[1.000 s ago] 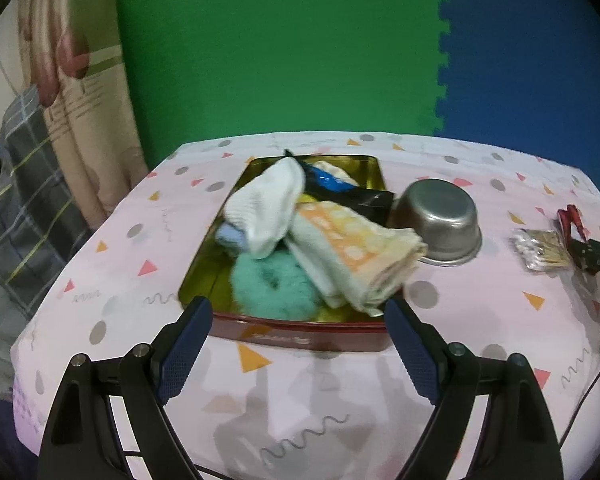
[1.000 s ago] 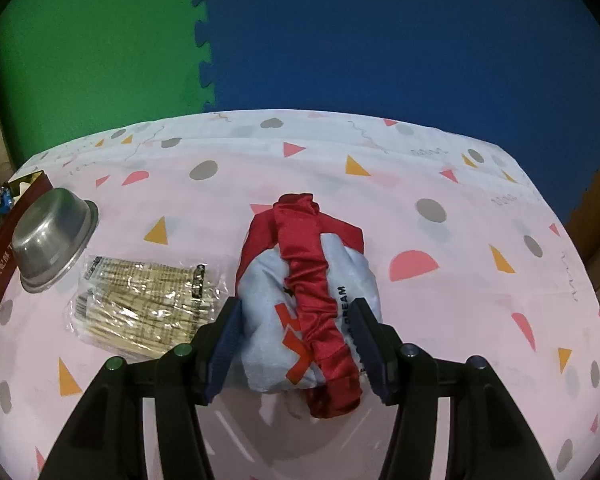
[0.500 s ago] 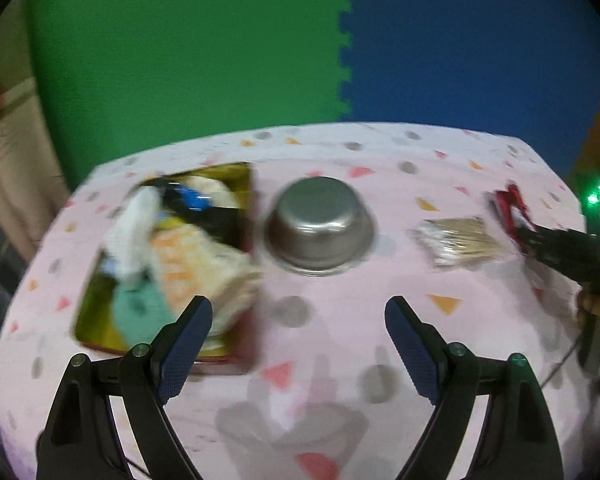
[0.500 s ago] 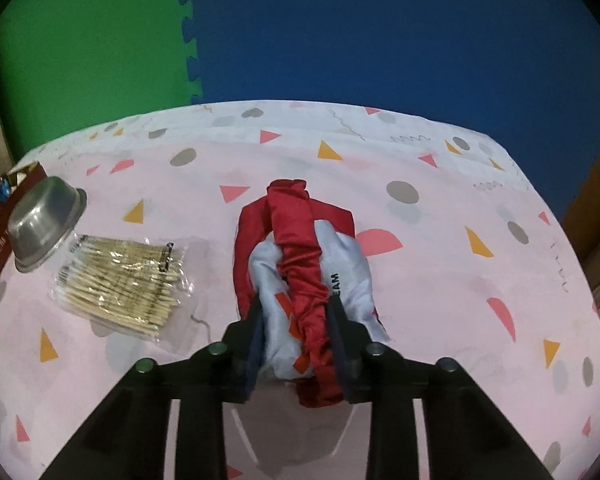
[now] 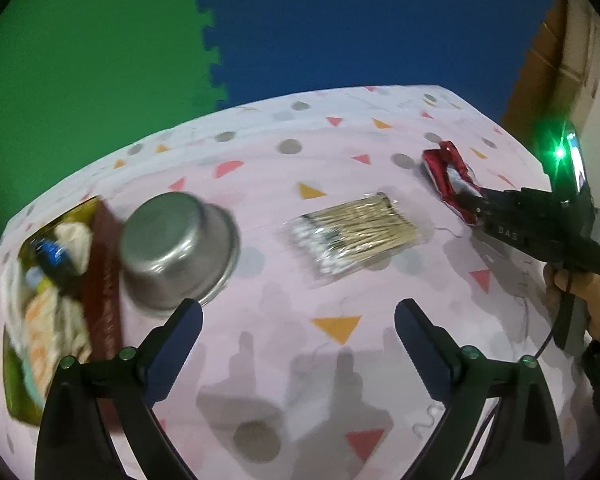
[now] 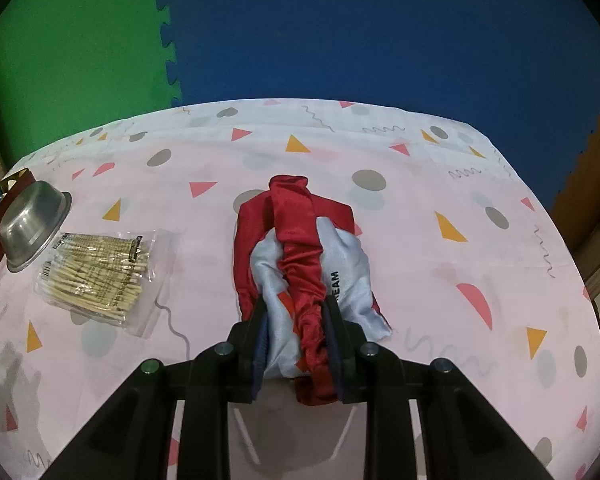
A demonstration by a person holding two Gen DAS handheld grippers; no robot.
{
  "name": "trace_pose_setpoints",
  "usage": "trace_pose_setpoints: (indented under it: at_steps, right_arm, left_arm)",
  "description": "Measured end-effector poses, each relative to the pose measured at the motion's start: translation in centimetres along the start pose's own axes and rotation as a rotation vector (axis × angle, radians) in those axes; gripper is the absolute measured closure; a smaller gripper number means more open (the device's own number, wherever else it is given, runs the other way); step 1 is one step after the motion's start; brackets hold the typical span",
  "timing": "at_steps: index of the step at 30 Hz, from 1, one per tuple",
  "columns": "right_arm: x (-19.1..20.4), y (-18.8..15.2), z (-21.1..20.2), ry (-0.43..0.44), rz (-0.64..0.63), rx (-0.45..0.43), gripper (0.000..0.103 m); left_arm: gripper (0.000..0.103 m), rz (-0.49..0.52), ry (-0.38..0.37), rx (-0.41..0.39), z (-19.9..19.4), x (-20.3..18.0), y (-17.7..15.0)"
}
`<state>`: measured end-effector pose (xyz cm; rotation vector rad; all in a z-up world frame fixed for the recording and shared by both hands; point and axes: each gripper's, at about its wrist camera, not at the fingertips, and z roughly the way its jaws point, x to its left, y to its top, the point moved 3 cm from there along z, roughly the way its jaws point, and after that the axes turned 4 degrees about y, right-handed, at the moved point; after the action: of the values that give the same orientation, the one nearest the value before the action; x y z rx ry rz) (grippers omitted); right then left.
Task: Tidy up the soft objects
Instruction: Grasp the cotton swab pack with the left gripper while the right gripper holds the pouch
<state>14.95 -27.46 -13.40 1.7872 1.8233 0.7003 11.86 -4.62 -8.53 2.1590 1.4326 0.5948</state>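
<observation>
Red/grey bag (image 6: 300,276): glossy satin-like cloth, gathered. Bowl (image 5: 178,250): brushed metal w/ dull sheen. Swab packet (image 6: 96,276): clear crinkly plastic, shiny. Counter cover (image 6: 440,280): matt printed cloth. Wall mats (image 6: 340,28) behind counter: matt foam.

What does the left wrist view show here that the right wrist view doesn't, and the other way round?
Only the left wrist view shows the open left gripper, the cloths inside the tin and the person's hand. Only the right wrist view shows the right gripper shut on the red and grey cloth bundle up close. Both show the steel bowl, the cotton swab packet and the patterned tablecloth.
</observation>
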Motion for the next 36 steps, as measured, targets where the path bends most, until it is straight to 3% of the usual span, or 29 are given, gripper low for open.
trace_pose_setpoints:
  at_steps: [10,17,22,31,36]
  right_arm:
    - [0.0,0.0,0.0,0.005,0.0,0.0,0.076]
    - [0.0,0.0,0.0,0.007,0.003,0.0,0.076]
    - [-0.1,0.0,0.0,0.016,0.011,0.0,0.076]
    - [-0.1,0.0,0.0,0.019,0.014,0.001,0.075]
    - [-0.1,0.0,0.1,0.019,0.014,0.001,0.075]
  left_arm:
    - [0.004,0.103,-0.048,-0.012,3.3,-2.1,3.3]
    - [0.003,0.166,-0.08,0.035,5.8,-3.3,4.4]
    - [0.003,0.219,-0.06,0.073,7.6,-3.9,4.3]
    - [0.003,0.231,-0.067,0.127,9.8,-4.7,4.1]
    - [0.004,0.18,-0.084,0.143,10.5,-4.4,4.6]
